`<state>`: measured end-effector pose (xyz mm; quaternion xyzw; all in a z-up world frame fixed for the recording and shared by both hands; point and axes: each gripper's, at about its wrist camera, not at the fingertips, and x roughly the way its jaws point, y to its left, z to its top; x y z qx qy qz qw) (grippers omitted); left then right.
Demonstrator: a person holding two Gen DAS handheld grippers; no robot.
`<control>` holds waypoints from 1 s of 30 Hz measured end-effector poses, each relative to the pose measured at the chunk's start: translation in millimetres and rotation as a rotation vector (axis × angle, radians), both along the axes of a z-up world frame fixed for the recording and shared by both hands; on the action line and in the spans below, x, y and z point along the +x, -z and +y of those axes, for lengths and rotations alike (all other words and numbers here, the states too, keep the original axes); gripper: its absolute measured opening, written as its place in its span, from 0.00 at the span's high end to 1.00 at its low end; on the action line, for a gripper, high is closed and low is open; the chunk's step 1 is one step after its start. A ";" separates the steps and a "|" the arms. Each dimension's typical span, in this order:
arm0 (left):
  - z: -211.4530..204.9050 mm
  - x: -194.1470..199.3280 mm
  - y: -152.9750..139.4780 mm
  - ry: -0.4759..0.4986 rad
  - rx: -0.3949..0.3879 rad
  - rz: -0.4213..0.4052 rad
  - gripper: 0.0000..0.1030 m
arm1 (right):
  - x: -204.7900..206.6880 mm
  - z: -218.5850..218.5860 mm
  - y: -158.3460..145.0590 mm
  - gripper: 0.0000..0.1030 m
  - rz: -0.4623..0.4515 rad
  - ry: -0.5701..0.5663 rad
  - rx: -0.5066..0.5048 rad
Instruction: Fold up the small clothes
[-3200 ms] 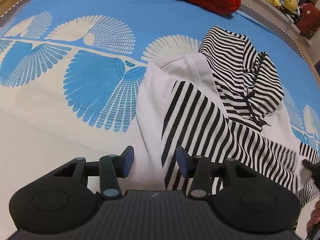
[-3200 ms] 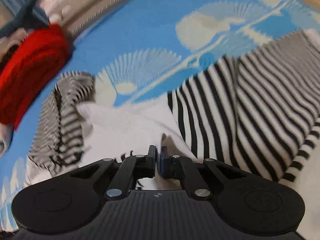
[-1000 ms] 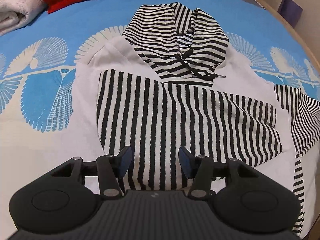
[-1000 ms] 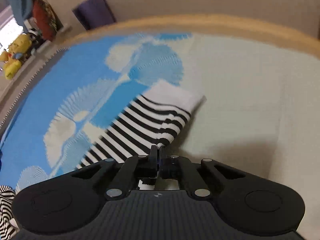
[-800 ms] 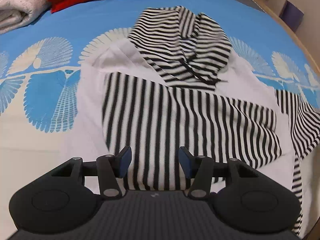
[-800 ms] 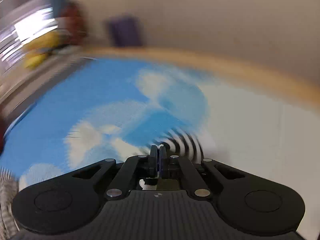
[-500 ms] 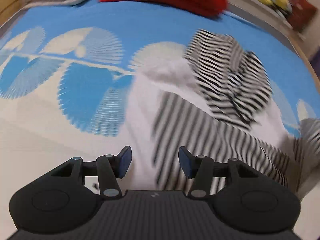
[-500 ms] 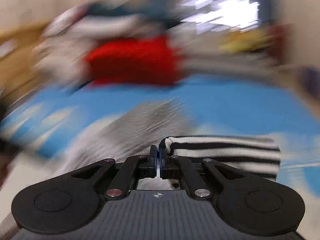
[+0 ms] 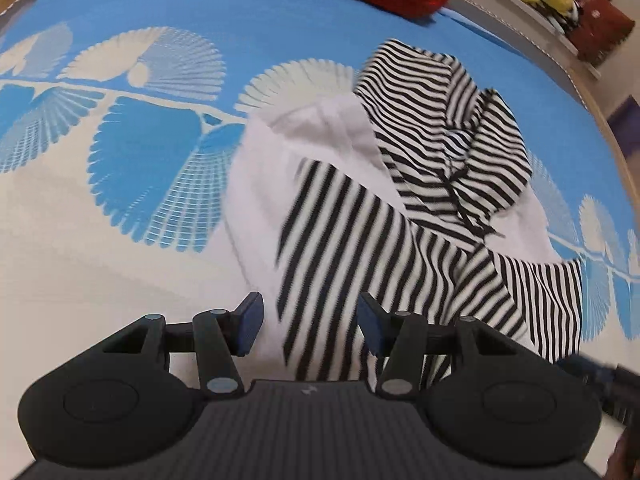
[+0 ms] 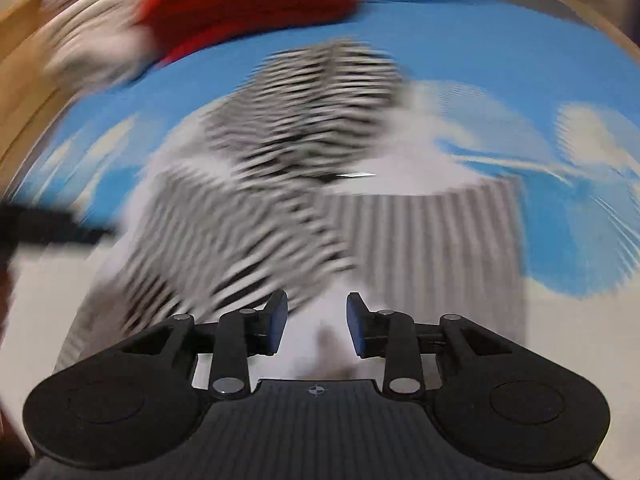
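Left gripper [image 9: 310, 326]: I see its jaws spread — nothing between them.
Right gripper [image 10: 316, 326]: jaws apart, empty.
Hoodie [image 9: 360, 216]: striped sleeves crossed over its white body — flat on the bedspread [image 9: 120, 168].

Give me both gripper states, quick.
Left gripper: open, holding nothing, over the striped hoodie.
Right gripper: open, holding nothing.
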<state>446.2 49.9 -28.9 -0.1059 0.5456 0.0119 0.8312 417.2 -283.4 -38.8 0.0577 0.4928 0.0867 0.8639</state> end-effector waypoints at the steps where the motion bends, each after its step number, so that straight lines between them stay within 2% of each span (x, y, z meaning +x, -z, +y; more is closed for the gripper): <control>1: -2.1 0.1 0.9 0.005 0.003 0.001 0.45 | 3.0 -12.8 4.9 0.65 0.012 0.048 0.008; 4: -4.8 0.3 0.9 0.010 0.011 -0.002 0.45 | 11.3 -35.4 26.3 0.65 0.080 0.104 0.062; 7: -1.4 1.1 -0.3 0.000 0.015 -0.006 0.45 | 21.3 -39.7 52.1 0.65 0.153 0.131 0.161; 9: 3.3 1.7 -1.9 -0.009 0.021 -0.009 0.45 | 24.4 -33.5 62.3 0.65 0.175 0.129 0.161; 10: 6.6 2.2 -3.1 -0.016 0.025 -0.012 0.45 | 23.0 -26.5 62.4 0.75 0.173 0.116 0.129; 11: 10.8 2.6 -4.9 -0.024 0.033 -0.017 0.45 | 21.7 -19.6 59.3 0.90 0.156 0.102 0.095; 12: 15.3 3.3 -7.2 -0.032 0.046 -0.025 0.45 | 19.1 -12.4 54.5 0.97 0.134 0.094 0.075; 13: 20.0 4.0 -9.5 -0.042 0.056 -0.032 0.45 | 17.6 -7.8 46.0 0.97 0.100 0.089 0.070; 14: 25.8 4.5 -12.1 -0.056 0.065 -0.040 0.45 | 15.4 -0.6 34.0 0.97 0.051 0.071 0.107; 17: 42.4 5.8 -17.1 -0.101 0.065 -0.053 0.44 | 8.5 19.0 -5.1 0.97 -0.103 -0.068 0.455; 18: 45.7 5.9 -17.3 -0.108 0.059 -0.052 0.44 | 7.1 24.8 -15.0 0.95 -0.125 -0.107 0.532; 19: 47.1 5.9 -16.3 -0.109 0.052 -0.048 0.45 | 6.2 28.3 -21.1 0.85 -0.130 -0.123 0.565; 20: 46.9 5.8 -15.1 -0.104 0.045 -0.043 0.45 | 5.8 30.4 -24.1 0.75 -0.125 -0.118 0.568; 21: 46.0 6.0 -13.2 -0.096 0.033 -0.035 0.45 | 5.1 30.4 -24.9 0.54 -0.120 -0.091 0.541; 22: 44.4 6.5 -11.4 -0.087 0.020 -0.028 0.45 | 4.4 28.9 -24.2 0.49 -0.121 -0.059 0.500; 24: 39.6 5.6 -8.3 -0.072 -0.005 -0.017 0.45 | 4.3 24.0 -19.1 0.50 -0.112 -0.002 0.401; 30: 21.5 6.4 2.3 -0.042 -0.062 -0.001 0.44 | 9.6 -4.3 5.9 0.50 -0.001 0.192 0.300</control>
